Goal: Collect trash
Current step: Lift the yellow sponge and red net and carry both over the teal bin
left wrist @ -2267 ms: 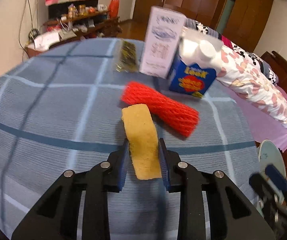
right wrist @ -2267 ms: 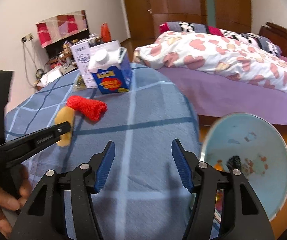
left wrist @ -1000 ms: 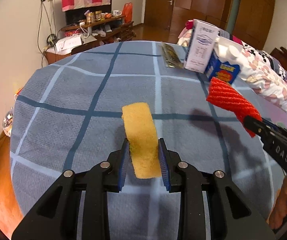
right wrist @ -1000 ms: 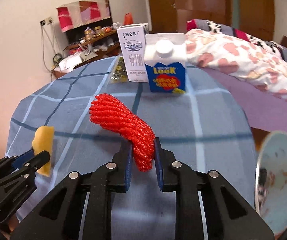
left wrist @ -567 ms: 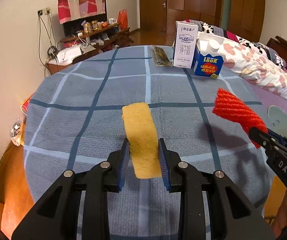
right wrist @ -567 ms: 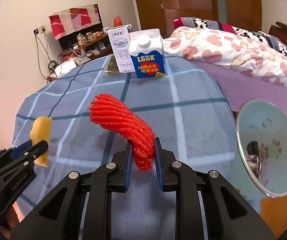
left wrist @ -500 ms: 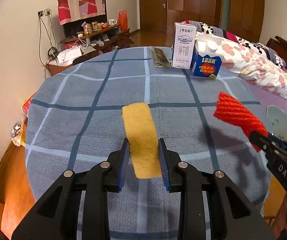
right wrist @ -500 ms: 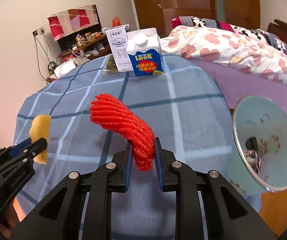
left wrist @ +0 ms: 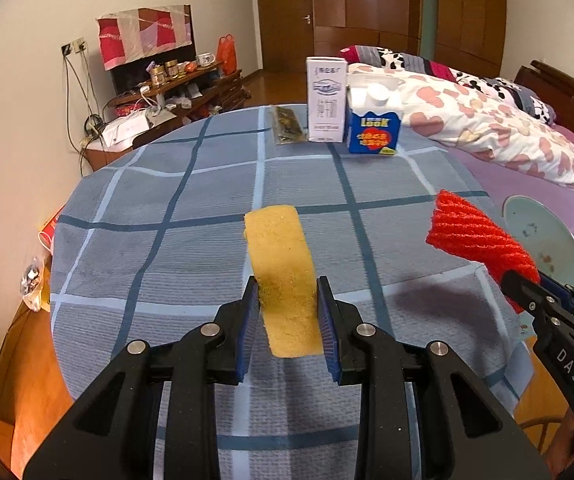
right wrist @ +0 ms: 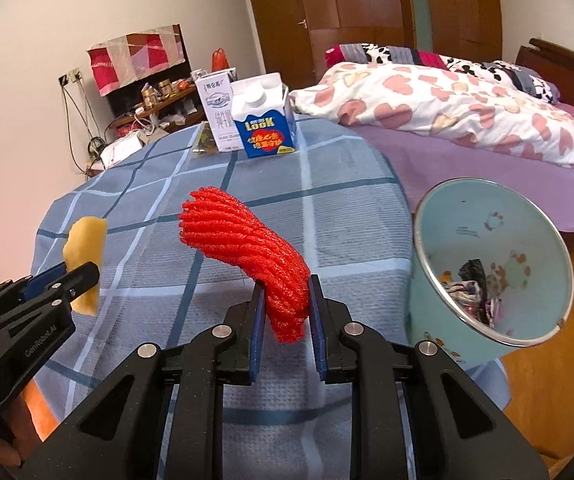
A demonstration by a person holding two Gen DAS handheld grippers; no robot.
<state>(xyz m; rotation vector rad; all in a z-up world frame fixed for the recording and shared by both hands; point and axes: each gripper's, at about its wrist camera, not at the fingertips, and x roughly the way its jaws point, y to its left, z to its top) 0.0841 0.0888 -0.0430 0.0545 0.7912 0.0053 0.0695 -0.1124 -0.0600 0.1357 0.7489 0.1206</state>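
Left wrist view: the left gripper is clamped on a yellow sponge, a porous slab standing up out of the pads, lifted clear of the checked cloth. At the far edge stand a white carton and a blue carton. Right wrist view: the right gripper is pinched on a red foam net, a ribbed, springy sleeve arching forward. The pale bin sits just off the table's edge with scraps inside, likely where both pieces are headed.

a home bedroom, seemingly: quilted bed, wooden wardrobe, cluttered shelf.
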